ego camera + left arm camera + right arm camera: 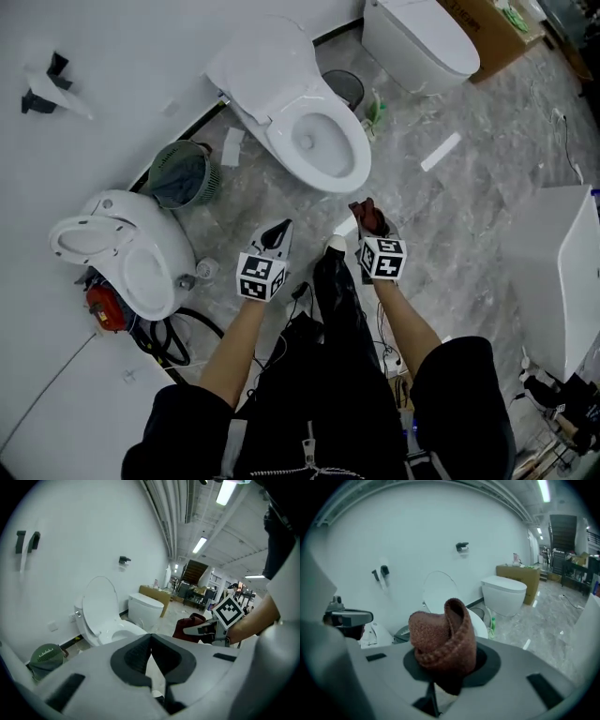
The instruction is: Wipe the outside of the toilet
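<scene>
Far L, floor: loose white toilet unit (122, 253) by the wall, red item (105, 307) + black cables (169, 342) beside it.
Green bin (183, 175): btwn the loose unit and the toilet, near the wall.
L gripper (151, 639): jaws pressed together, nothing btwn them; held low over the floor, aimed twd the toilet, well short of it.
Toilet (314, 131): centre, back to the wall, lid up, bowl open; ahead of both grippers, neither touching it.
R gripper (369, 223): jaws clamped on a reddish-brown cloth (443, 641), which is bunched and stands up out of the jaws; just R of the L gripper, near the bowl's front rim but apart from it.
Green bottle (375, 111): on the floor just R of the toilet.
2nd toilet (422, 37): further R, lid down, cardboard box (483, 28) just beside it.
Far R: white boxy unit (562, 281), well apart from the grippers; can't tell what it is.
</scene>
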`<action>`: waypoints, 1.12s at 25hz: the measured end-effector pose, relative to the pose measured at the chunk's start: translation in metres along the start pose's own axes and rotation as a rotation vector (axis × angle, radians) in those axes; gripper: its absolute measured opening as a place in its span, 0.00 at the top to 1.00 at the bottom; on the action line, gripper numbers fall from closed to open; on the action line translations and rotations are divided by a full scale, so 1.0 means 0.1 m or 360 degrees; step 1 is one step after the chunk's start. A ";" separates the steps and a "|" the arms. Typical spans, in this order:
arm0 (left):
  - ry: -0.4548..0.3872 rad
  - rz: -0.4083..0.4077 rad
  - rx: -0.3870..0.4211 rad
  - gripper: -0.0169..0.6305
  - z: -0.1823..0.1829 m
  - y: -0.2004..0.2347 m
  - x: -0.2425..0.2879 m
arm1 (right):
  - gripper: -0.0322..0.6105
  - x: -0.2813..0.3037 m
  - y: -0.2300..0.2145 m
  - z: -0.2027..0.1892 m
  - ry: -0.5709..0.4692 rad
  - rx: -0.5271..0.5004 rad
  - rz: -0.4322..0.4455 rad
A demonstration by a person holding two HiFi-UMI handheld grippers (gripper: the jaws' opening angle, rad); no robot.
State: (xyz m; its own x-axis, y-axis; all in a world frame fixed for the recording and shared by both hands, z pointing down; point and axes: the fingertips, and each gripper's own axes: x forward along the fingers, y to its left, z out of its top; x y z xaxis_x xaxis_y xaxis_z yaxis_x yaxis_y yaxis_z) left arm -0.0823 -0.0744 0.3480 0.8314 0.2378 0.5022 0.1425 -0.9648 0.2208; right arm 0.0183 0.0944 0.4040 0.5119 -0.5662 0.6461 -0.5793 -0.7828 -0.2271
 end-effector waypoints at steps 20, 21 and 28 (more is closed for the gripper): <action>-0.0642 -0.0012 0.0380 0.96 1.74 -0.73 -2.29 | 0.82 -2.44 1.83 1.67 -0.0738 -0.0242 0.0201; -0.0651 -0.0015 0.0380 0.96 1.75 -0.75 -2.32 | 0.82 -2.50 1.85 1.67 -0.0755 -0.0235 0.0197; -0.0685 -0.0017 0.0387 0.96 1.78 -0.91 -2.38 | 0.82 -2.77 1.76 1.64 -0.0859 -0.0221 0.0161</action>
State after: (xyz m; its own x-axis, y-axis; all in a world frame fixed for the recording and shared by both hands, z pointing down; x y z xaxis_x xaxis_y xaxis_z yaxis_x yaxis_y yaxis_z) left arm -0.1979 -0.0627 0.0597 0.9683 0.2294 0.0985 0.2308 -0.9730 -0.0032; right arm -0.1211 0.0705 0.0655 0.6801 -0.7168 0.1538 -0.7016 -0.6972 -0.1471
